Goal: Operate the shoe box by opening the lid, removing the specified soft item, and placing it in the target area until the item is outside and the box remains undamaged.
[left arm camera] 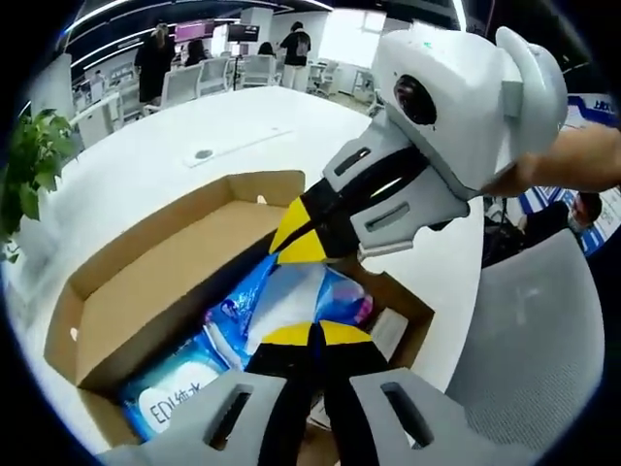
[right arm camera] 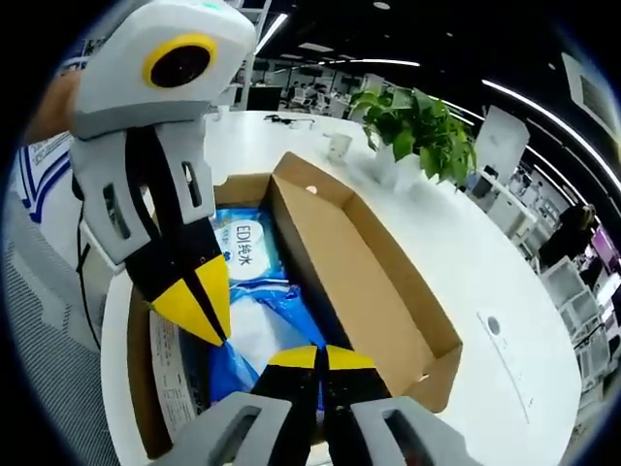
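Note:
The brown cardboard shoe box (left arm camera: 146, 291) (right arm camera: 369, 282) stands on the white table with its lid swung fully open. Inside lies a soft blue-and-white wipes pack (left arm camera: 291, 296) (right arm camera: 254, 325); its printed end (left arm camera: 170, 403) (right arm camera: 243, 248) rests on the box floor. My left gripper (left arm camera: 312, 335) (right arm camera: 209, 325) has its jaws together, pinching the pack's film. My right gripper (left arm camera: 283, 248) (right arm camera: 320, 357) reaches in from the opposite side, also shut on the pack. The stretch of pack between the two grippers looks bunched and slightly raised.
A printed paper sheet (right arm camera: 170, 379) (left arm camera: 388, 335) lies in the box beside the pack. The round white table (left arm camera: 146, 165) (right arm camera: 466, 252) carries a potted plant (left arm camera: 34, 160) (right arm camera: 417, 131) and a small white cup (right arm camera: 340, 146). A grey chair (left arm camera: 534, 340) stands close by; people (left arm camera: 155, 58) stand far off.

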### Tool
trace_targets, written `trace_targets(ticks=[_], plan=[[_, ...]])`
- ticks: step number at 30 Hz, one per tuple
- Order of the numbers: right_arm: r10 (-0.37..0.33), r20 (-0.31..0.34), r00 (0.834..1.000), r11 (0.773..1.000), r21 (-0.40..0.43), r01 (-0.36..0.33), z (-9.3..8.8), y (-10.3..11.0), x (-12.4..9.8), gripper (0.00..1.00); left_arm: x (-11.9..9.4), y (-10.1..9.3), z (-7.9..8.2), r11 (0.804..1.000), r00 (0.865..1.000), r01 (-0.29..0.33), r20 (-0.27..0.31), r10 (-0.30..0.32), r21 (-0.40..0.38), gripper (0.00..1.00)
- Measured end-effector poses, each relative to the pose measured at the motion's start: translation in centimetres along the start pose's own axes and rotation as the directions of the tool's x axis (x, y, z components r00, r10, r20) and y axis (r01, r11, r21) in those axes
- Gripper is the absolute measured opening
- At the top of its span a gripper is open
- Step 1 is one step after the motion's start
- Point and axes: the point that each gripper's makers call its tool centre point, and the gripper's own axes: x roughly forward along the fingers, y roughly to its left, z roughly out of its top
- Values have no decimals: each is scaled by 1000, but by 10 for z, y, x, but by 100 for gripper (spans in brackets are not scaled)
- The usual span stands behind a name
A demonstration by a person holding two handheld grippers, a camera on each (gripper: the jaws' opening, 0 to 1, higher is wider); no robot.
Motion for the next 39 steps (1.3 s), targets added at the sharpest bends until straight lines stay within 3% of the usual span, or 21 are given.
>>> trace_targets(ticks=[1, 2, 4, 7, 10, 13, 16, 19, 26, 39], plan=[[0, -1, 1000, 1000, 0, 0, 0, 0, 0, 0, -2, 0, 2, 1000, 1000, -1, 5, 1, -1, 0], [8, -4, 1000, 1000, 2, -8, -1, 2, 0, 0, -7, 2, 13, 1000, 998, -7, 63, 8, -21, 0], [15, -8, 1000, 1000, -7, -15, -1, 6, 2, 0, -15, 4, 21, 998, 997, 0, 80, 5, -57, 0], [13, -12, 1000, 1000, 0, -13, -1, 6, 3, 0, -16, 7, 10, 999, 1000, -10, 21, 9, 36, 0], [16, -13, 1000, 1000, 5, -16, -1, 5, 2, 0, -16, 5, 6, 998, 999, -15, 31, 13, 59, 0], [17, -12, 1000, 1000, 5, -17, -1, 5, 2, 0, -14, 6, 2, 989, 999, -27, 22, 24, 147, 0], [17, -14, 1000, 1000, 2, -17, -1, 6, 2, 0, -11, 2, 1, 989, 1000, -18, 24, 14, 149, 1], [18, -15, 1000, 1000, 4, -17, -1, 6, 2, 0, -8, -1, 1, 984, 1000, 0, 21, -3, 181, 13], [17, -15, 1000, 1000, 7, -17, -1, 6, 1, 0, 5, 2, -7, 973, 1000, 18, -5, -17, 231, 18], [18, -15, 1000, 1000, 12, -18, -1, 7, 0, 0, 21, 9, -30, 968, 998, 16, -62, 0, 250, 12]])
